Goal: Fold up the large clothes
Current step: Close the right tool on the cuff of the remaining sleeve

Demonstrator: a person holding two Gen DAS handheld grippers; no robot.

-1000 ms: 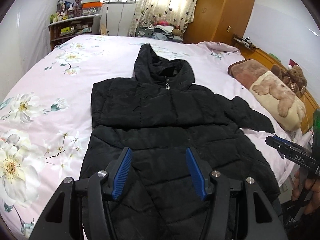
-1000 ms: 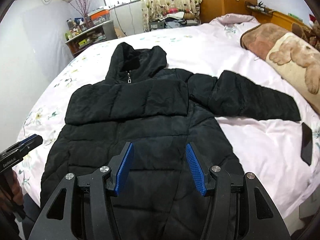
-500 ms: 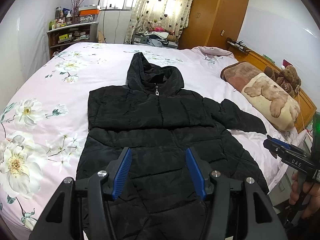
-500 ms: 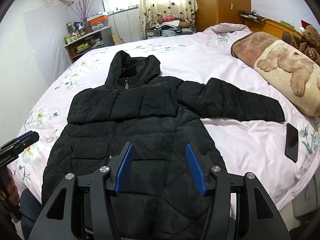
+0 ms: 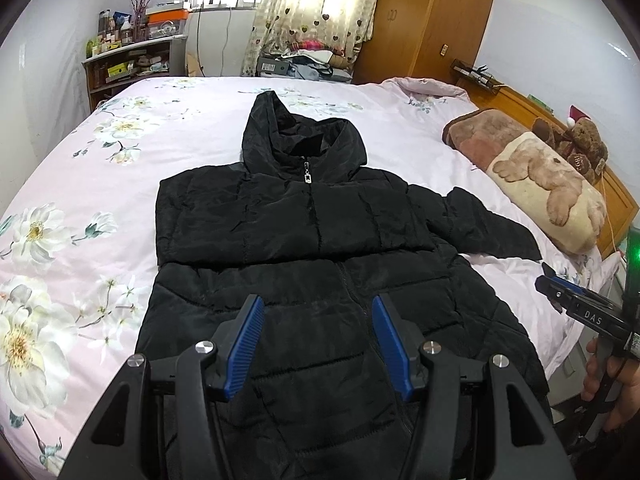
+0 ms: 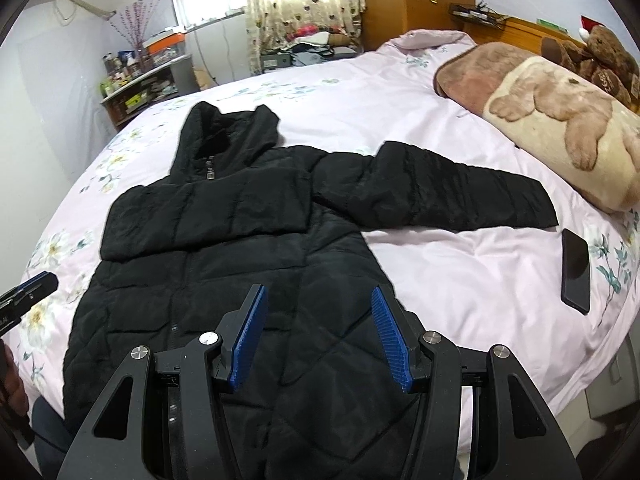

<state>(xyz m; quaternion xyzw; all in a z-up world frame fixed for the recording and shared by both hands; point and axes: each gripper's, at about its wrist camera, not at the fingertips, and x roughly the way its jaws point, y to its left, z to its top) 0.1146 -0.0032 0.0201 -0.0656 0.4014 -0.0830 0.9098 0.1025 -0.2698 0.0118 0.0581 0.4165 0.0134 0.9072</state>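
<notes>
**Both grippers empty over the coat**

The left gripper (image 5: 318, 340) and right gripper (image 6: 320, 332) hang with jaws parted, nothing between the blue pads. The black coat (image 5: 304, 248) lies flat on the bed (image 5: 80, 184), hood away, one sleeve folded across the chest. Only the right view shows the phone (image 6: 576, 270) beside the outstretched sleeve (image 6: 448, 196).

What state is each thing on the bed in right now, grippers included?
Black hooded puffer jacket: flat on the bed, front up, zipped.
Its left-side sleeve: folded across the chest.
Its other sleeve: spread out sideways.
Black phone: lying flat, screen dark.
Left gripper: open, empty.
Right gripper: open, empty.
</notes>
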